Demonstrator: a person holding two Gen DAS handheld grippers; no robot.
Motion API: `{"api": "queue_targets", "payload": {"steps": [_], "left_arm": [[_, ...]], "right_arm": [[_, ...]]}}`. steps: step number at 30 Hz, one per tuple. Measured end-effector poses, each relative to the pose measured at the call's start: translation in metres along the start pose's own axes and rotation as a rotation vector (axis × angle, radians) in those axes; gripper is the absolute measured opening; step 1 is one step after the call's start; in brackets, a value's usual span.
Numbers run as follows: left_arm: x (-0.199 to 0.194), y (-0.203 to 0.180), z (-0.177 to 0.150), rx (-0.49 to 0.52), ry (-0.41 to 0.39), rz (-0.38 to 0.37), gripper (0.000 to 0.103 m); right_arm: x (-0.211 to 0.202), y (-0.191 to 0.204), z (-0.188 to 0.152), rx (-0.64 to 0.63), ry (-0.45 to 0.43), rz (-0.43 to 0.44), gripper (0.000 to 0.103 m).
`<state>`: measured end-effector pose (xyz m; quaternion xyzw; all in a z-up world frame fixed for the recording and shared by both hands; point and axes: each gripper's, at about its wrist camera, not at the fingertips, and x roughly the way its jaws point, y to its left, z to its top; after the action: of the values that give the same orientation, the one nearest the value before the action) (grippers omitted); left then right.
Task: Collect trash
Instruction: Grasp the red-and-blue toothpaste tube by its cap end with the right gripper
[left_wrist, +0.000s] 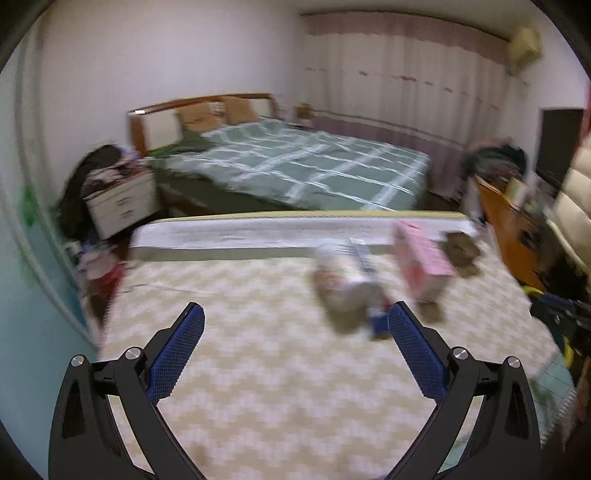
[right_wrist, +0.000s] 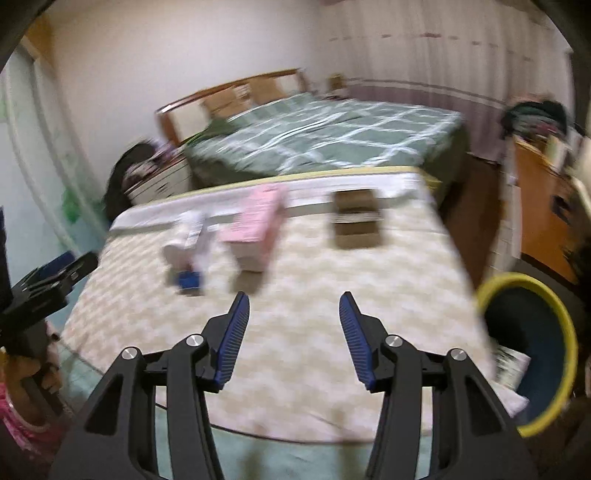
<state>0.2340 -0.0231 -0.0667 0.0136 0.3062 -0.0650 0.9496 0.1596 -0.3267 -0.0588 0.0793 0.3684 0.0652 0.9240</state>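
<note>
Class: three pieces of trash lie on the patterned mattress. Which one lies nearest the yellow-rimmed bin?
The brown box. It lies alone on the side of the yellow-rimmed bin; the pink carton and the white bottle lie farther away, side by side.

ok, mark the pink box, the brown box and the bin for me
pink box (right_wrist: 255, 225): right wrist view, on its top face.
brown box (right_wrist: 356, 218): right wrist view, middle of its top.
bin (right_wrist: 569, 339): right wrist view, on its yellow rim.

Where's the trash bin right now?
In the right wrist view, the yellow-rimmed bin sits at the far right, just off the near bed's right edge, right of the open right gripper.
</note>
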Motion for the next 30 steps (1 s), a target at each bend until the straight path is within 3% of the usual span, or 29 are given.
{"api": "queue_targets", "payload": {"steps": [3, 8, 12, 23, 30], "left_arm": [[0.002, 0.024, -0.005, -0.050, -0.024, 0.086, 0.098], [0.011, 0.051, -0.011, -0.111, -0.006, 0.172, 0.098], [0.018, 0.067, -0.016, -0.169, 0.023, 0.173, 0.098], [0.024, 0.055, -0.021, -0.151, 0.052, 0.181, 0.098], [0.021, 0.053, -0.021, -0.149, 0.049, 0.186, 0.098]], "right_arm": [[0.022, 0.037, 0.009, -0.075, 0.043, 0.050, 0.036], [0.056, 0.074, 0.021, -0.130, 0.096, 0.097, 0.030], [0.082, 0.093, 0.026, -0.164, 0.119, 0.100, 0.029], [0.131, 0.103, 0.030, -0.168, 0.179, 0.060, 0.029], [0.140, 0.104, 0.027, -0.177, 0.191, 0.060, 0.026]]}}
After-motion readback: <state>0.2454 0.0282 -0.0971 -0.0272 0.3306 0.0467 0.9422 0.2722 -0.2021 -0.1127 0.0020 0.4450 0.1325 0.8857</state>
